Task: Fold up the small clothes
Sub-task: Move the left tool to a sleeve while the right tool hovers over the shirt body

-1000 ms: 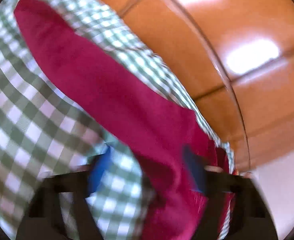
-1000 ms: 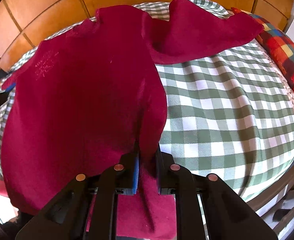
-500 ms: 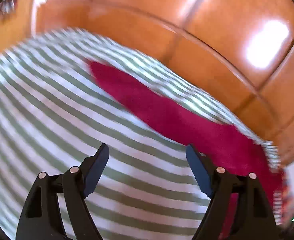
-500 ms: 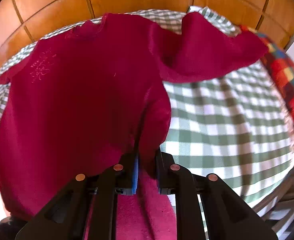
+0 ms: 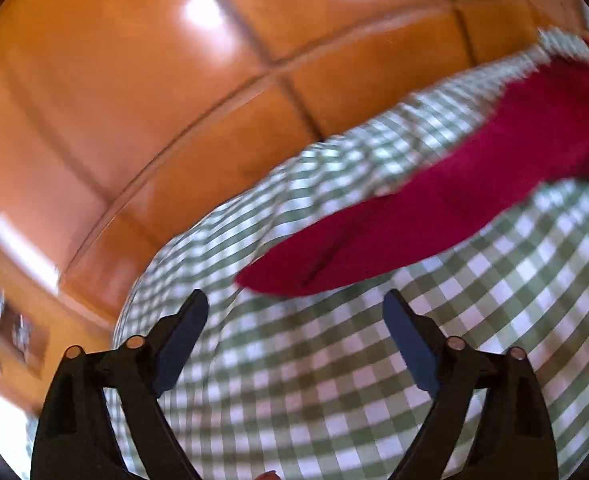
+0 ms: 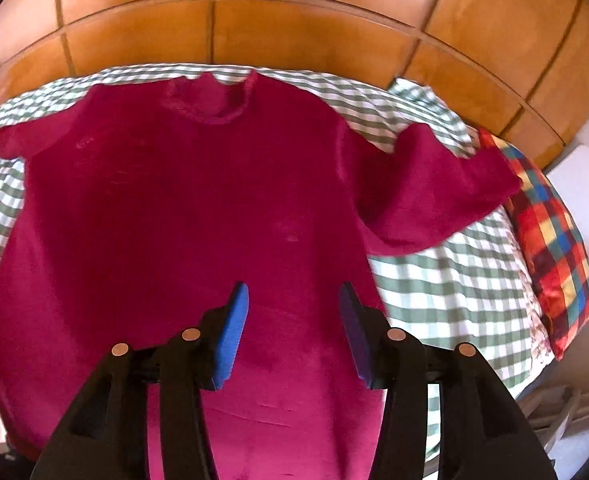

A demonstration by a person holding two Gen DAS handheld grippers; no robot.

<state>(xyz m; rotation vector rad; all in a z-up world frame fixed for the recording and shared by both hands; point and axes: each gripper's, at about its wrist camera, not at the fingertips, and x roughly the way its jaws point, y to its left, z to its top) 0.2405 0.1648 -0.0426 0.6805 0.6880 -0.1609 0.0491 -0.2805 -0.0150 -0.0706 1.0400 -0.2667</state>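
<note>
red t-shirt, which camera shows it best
The right wrist view: the red t-shirt lies spread on the checked cloth, neckline and both sleeves visible. The left wrist view catches only one blurred sleeve.

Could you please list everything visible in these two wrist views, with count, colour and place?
T-shirt: one, crimson, spread flat on the bed, neck toward the headboard, right sleeve rumpled.
Bedcover: one, green-and-white check, under the T-shirt.
Pillow: one, multicoloured plaid, at the bed's right edge.
Headboard: one, orange-brown panelled wood, behind the bed.
Left tongs: one, black with blue pads, opening, nothing between them, over the bedcover.
Right tongs: one, black with blue pads, opening, above the T-shirt's lower part.
</note>
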